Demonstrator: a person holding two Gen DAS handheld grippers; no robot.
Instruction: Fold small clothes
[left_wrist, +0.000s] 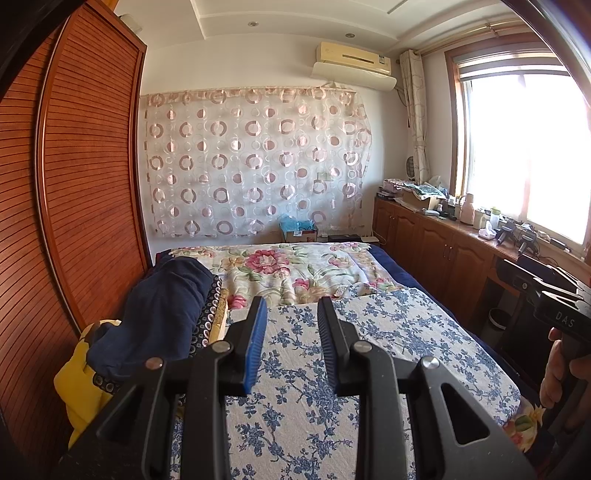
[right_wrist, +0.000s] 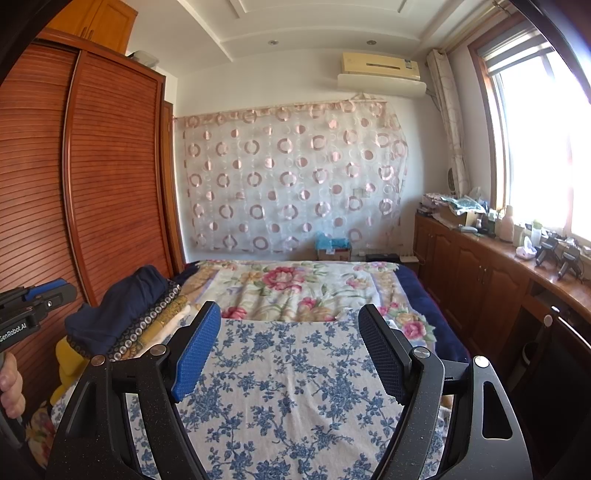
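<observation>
A white cloth with a blue flower print (left_wrist: 406, 332) (right_wrist: 288, 373) lies spread flat on the bed, right in front of both grippers. At the left is a pile of clothes: a navy garment (left_wrist: 166, 295) (right_wrist: 122, 306) on top, dotted and gold fabrics under it, and a yellow garment (left_wrist: 77, 384) (right_wrist: 68, 354) at the near end. My left gripper (left_wrist: 292, 302) hovers over the printed cloth, open with a narrow gap and nothing between its blue pads. My right gripper (right_wrist: 289, 310) hangs over the same cloth, open wide and empty.
A slatted wooden wardrobe (left_wrist: 85, 184) (right_wrist: 110, 184) stands close on the left. A flowered bedspread (left_wrist: 280, 266) (right_wrist: 295, 284) covers the bed beyond. Wooden cabinets (left_wrist: 436, 247) (right_wrist: 472, 273) with clutter on top run under the window on the right. A person's hand (left_wrist: 557, 365) (right_wrist: 11, 384) holds each gripper.
</observation>
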